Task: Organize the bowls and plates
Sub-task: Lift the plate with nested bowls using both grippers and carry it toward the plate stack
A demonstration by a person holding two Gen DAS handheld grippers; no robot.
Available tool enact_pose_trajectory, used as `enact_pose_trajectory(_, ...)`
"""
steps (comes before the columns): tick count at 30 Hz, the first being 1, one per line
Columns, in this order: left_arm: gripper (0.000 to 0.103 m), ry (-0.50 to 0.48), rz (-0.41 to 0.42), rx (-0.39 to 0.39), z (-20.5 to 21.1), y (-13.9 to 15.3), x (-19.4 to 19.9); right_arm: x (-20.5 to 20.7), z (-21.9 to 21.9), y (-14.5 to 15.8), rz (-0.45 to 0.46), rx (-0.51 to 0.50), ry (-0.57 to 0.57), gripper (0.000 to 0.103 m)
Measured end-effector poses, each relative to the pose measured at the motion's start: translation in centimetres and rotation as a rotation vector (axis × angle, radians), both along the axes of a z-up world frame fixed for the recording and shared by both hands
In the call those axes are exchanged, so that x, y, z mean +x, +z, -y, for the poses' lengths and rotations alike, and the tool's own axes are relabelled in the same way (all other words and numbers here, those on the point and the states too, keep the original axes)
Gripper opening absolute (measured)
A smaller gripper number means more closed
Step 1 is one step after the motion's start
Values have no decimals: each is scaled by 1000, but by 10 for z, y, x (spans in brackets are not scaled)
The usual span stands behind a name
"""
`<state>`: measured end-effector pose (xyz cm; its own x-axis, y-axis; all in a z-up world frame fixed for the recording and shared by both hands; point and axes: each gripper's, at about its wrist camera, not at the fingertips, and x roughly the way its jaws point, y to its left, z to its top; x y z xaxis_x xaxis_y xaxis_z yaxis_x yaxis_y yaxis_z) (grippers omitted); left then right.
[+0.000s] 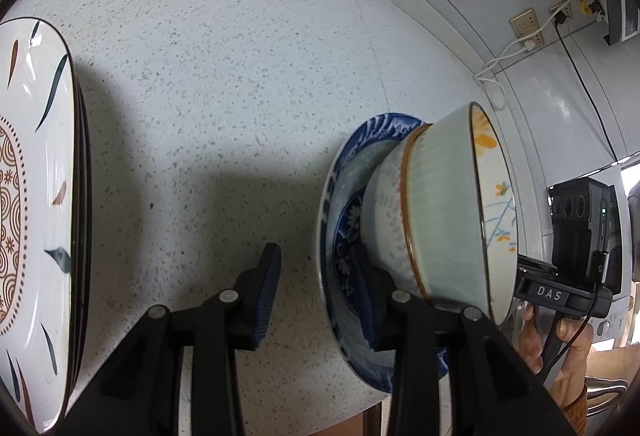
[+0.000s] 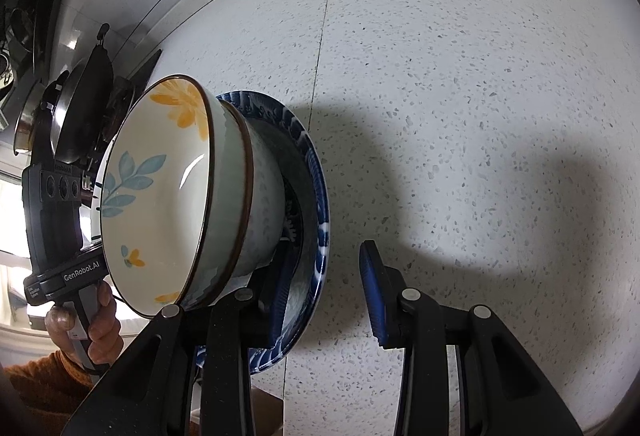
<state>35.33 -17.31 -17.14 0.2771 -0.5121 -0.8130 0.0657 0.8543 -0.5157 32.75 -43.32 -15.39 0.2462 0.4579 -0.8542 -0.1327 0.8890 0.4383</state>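
**Left wrist view.** The left tongs are standing part-open and straddling the rim of the blue plate. One finger is reaching inside the plate, beside the foot of the lower bowl. The other finger is staying outside, with the speckled surface showing between its pad and the rim, so nothing is being clamped. The upper bowl is nesting in the lower one, and both are sitting on the plate near the front edge of the surface. Whether the plate is resting there or being carried cannot be told.

**Right wrist view.** The right tongs are straddling the opposite rim in the same way, released, with the outer pad clear of the plate.

**Procedure.** Close both tongs on the rim together. Keep the plate level, since the bowls are merely stacked and would probably slide.

**View differences.** Only the left view is showing the patterned plates, a likely destination for the blue plate. Only the right view is showing the flowered inside of the upper bowl and the hanging pans.
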Motion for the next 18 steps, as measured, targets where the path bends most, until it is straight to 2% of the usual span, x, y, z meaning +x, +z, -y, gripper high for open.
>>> enact_pose_trajectory(18,33,0,9,3,1,-1,-4,-1,-14,-2,14,-24,56,15)
